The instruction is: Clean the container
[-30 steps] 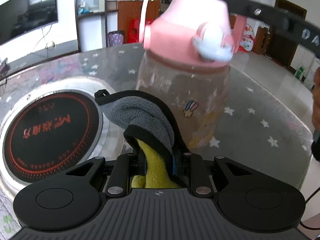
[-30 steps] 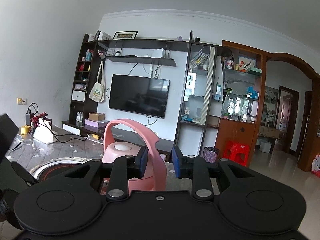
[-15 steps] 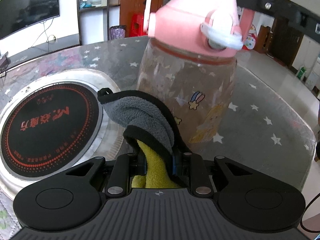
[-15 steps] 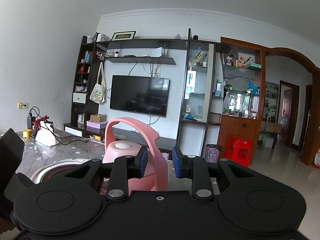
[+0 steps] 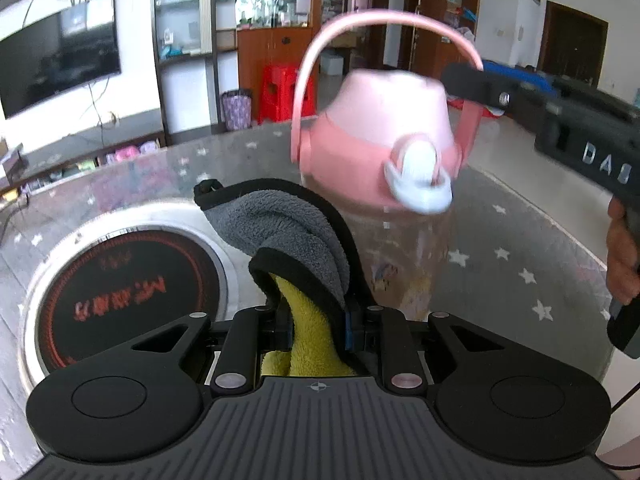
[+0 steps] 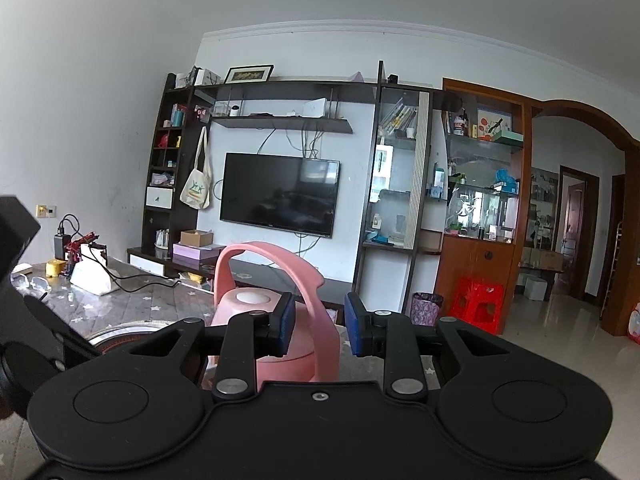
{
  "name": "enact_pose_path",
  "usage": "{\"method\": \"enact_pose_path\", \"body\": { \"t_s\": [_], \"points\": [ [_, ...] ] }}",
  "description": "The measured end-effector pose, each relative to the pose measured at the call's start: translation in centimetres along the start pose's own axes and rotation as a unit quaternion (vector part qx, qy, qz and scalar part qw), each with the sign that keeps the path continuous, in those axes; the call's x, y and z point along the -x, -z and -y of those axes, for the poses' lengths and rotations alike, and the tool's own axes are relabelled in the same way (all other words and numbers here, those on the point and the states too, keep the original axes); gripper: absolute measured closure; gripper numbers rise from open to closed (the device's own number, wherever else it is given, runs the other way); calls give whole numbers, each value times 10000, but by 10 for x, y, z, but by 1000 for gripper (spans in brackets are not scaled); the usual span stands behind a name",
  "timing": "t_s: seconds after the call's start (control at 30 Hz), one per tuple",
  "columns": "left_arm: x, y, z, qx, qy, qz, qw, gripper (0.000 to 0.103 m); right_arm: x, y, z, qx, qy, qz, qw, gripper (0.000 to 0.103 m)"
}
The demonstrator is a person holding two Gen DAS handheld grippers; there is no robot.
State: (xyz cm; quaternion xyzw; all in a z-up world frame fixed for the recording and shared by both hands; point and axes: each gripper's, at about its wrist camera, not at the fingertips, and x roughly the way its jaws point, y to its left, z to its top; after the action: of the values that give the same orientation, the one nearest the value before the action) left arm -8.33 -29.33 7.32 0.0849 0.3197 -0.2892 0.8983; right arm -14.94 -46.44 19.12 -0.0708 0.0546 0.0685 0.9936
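Your left tool point(image 5: 316, 330) is clamped tight on a folded cleaning cloth, grey fleece with black edging on one face and yellow on the other point(image 5: 288, 240), which stands up ahead of the fingers. The container, a clear plastic water bottle with a pink lid, a white flip spout and a pink loop handle point(image 5: 400, 240), stands upright on the grey star-patterned bench point(image 5: 520, 248), just behind and to the right of the cloth. Whether the cloth touches the bottle wall right now you cannot tell; the view is blurred there. To the left sits a round black induction hob with red lettering, sunk in a steel ring point(image 5: 120, 292).

Your right tool point(image 6: 316, 330) holds the pink handle between narrowly parted jaws; the left pad looks to rest against the strap, but a gap shows on the right side, so this is a loose steadying hold, not a firm clamp.

To wipe well:
- Keep the right tool level and quiet so the bottle does not rock or twist.
- Press the grey face flat against the clear wall, not only its folded edge.
- Stroke along the wall up to the lid seam, then work round the spout.
- Push gently: the bottle looks empty and light, so too much side force could tip it.
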Motion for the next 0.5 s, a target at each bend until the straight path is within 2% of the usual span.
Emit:
{"method": "enact_pose_path", "body": {
  "t_s": [0.2, 0.5],
  "points": [
    [9, -18, -2, -133, -76, 223, 9996, 82, 1, -1, 1, 17, 5, 18, 10000, 74],
    [-1, -15, -5, -141, -144, 112, 9997, 82, 3, -2, -1, 23, 8, 39, 10000, 74]
  ]
}}
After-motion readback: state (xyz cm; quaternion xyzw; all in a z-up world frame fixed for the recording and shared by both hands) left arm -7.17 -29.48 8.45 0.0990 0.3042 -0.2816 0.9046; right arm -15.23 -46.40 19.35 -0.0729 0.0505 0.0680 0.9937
